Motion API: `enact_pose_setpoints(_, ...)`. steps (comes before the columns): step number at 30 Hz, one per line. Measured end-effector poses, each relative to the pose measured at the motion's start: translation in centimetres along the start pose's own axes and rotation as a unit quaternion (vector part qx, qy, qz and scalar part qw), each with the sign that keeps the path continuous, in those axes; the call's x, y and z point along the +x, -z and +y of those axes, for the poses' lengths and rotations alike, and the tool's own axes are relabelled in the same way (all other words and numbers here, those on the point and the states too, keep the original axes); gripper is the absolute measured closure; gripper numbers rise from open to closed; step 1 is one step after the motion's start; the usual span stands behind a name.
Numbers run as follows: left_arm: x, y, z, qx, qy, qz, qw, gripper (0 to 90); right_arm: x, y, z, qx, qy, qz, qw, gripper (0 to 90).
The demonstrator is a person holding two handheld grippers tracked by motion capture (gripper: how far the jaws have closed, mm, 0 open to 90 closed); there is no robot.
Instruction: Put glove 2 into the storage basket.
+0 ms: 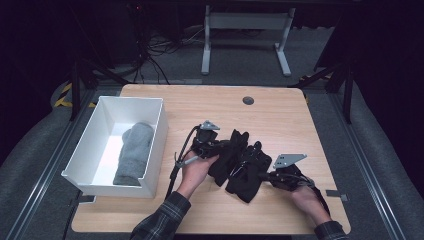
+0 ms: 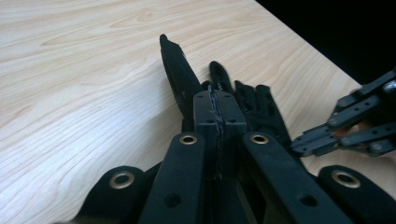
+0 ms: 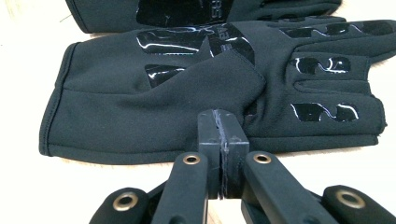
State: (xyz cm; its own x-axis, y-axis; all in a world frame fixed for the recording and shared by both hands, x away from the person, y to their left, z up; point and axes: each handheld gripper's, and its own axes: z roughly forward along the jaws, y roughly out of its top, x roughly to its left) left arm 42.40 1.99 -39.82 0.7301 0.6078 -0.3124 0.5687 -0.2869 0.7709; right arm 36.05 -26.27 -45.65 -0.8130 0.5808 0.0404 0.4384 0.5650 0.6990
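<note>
Two black gloves with glossy grip patches lie overlapped at the table's middle, one (image 1: pixel 239 145) farther away and one (image 1: pixel 245 181) nearer. My left gripper (image 1: pixel 224 148) sits at their left edge with its jaws pressed together. In the left gripper view its tips (image 2: pixel 217 100) rest over a glove (image 2: pixel 254 107) whose fingers spread beyond them. My right gripper (image 1: pixel 257 173) comes in from the right, also shut. In the right gripper view its tips (image 3: pixel 222 116) meet the near edge of a glove (image 3: pixel 154 112), by the folded thumb. I see no fabric between either pair of pads.
A white open bin (image 1: pixel 161 131) stands at the table's left and holds a grey knitted item (image 1: pixel 134 152). A round grommet (image 1: pixel 248 100) sits near the far edge. The other gripper's linkage bars (image 2: pixel 359 122) show at the right of the left gripper view.
</note>
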Motion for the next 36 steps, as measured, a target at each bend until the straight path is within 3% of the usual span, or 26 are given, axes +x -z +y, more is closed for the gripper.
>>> enact_pose_setpoints(8,-1.4,-0.5,0.6,0.005,-0.002,-0.025,0.9997,89.9,0.0,-0.3,0.3,-0.002,0.004,-0.001,1.0000,90.0)
enact_pose_setpoints(17,-3.0,-1.8,0.4,0.023,-0.021,-0.039,0.9988,89.9,0.2,-1.3,1.1,-0.003,0.007,-0.004,1.0000,90.0)
enact_pose_setpoints(36,-3.3,-4.4,-1.1,0.058,-0.021,-0.040,0.9973,89.9,0.4,-3.7,3.2,-0.012,0.015,-0.004,0.9998,90.0)
